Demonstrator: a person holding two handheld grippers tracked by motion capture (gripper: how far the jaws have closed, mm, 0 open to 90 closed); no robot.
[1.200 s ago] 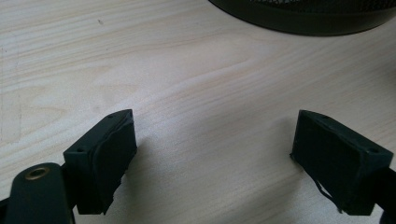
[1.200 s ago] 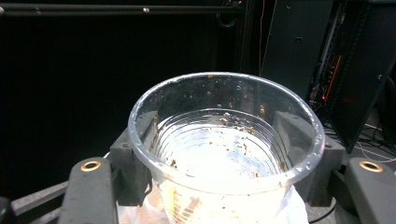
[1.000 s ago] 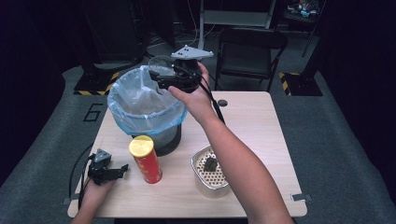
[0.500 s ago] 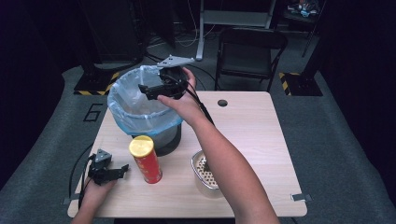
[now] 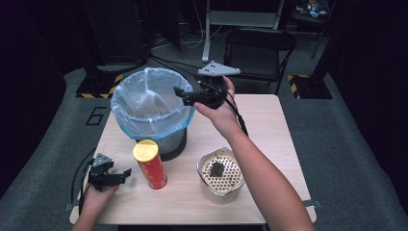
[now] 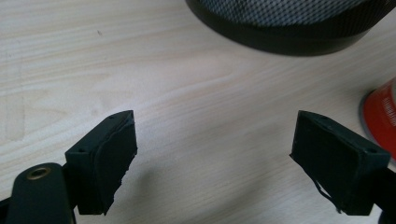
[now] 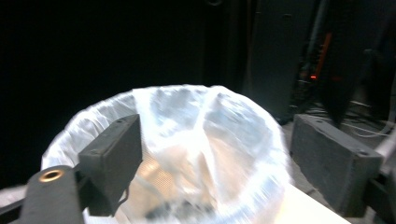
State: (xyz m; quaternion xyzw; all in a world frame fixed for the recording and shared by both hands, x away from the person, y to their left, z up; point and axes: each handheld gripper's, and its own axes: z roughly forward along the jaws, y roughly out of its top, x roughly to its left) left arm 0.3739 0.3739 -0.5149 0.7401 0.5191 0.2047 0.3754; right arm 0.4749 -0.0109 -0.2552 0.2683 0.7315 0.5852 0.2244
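Observation:
A black mesh bin lined with a pale blue bag [image 5: 146,103] stands at the table's back left. My right gripper [image 5: 182,96] hovers at the bin's right rim, pointing left over the bag, open with nothing between its fingers. In the right gripper view the bag's mouth [image 7: 187,140] lies below and beyond the open jaws [image 7: 215,154]. My left gripper [image 5: 120,174] rests low at the front left corner of the table, open and empty. In the left gripper view its jaws [image 6: 215,158] stand wide over bare wood, with the bin's base [image 6: 289,28] ahead.
A red can with a yellow lid [image 5: 150,164] stands upright just right of the left gripper; its edge [image 6: 380,112] shows in the left gripper view. A perforated metal basket [image 5: 207,185] holding a small dark item [image 5: 217,169] sits front centre on the wooden table [image 5: 269,130].
My right gripper swung left over the bin's opening, then drew back right to the bin's rim. The left gripper, can and basket have stayed put.

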